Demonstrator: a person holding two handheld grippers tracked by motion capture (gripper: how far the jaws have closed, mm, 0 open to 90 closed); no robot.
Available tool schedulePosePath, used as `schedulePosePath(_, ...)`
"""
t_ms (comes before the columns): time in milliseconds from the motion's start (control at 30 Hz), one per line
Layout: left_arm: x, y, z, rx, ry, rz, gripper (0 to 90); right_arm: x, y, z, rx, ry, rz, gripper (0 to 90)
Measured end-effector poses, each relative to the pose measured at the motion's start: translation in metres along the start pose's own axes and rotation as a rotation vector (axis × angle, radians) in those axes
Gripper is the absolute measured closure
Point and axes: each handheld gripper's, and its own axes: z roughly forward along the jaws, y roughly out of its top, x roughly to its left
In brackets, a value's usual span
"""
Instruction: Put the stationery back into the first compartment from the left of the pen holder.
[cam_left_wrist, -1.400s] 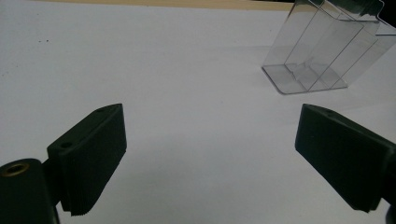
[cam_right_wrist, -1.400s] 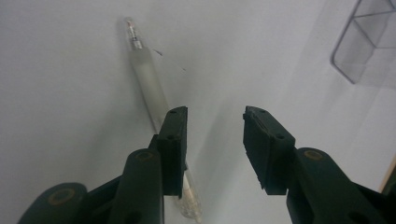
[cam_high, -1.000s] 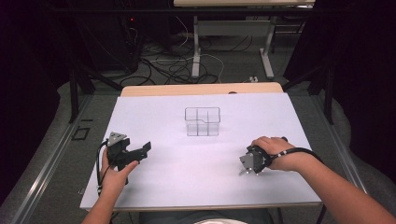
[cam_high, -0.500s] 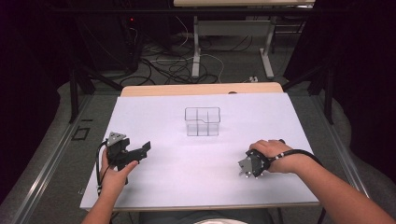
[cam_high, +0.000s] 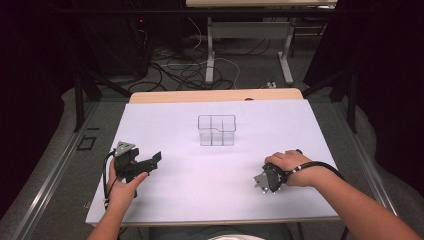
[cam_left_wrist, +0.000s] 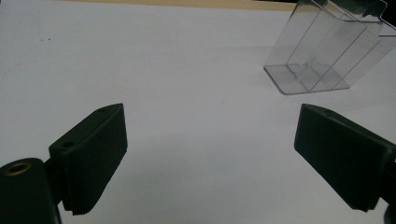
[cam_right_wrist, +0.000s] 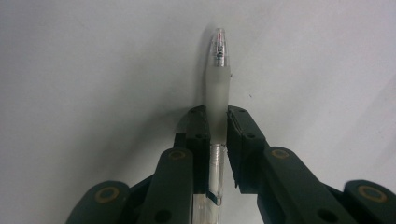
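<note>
A clear plastic organiser with several compartments stands in the middle of the white table; it also sits at the upper right of the left gripper view. My left gripper rests at the table's left, jaws wide open with nothing between them, pointing toward the organiser. My right gripper is at the table's right, pointing down at the surface. In the right gripper view it is shut on a clear pen, whose tip points away from me close over the table.
A wooden strip runs along the table's far edge. Beyond it are desk legs and loose cables on the floor. A cable loops over the right wrist.
The right hand has shifted slightly toward the near edge. The left gripper has stayed where it was.
</note>
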Motion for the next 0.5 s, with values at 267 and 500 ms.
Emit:
schedulePosePath(267,0.0001,0.0000,0.0002,0.001,0.000,0.001,9.6,0.0022,0.0006,-0.0008,-0.001,-0.008,-0.011,79.6)
schedulePosePath(500,-0.0002,0.0000,0.0004,0.001,0.000,-0.001,9.6,0.0009,0.0022,-0.0038,0.024,-0.072,0.025,79.5)
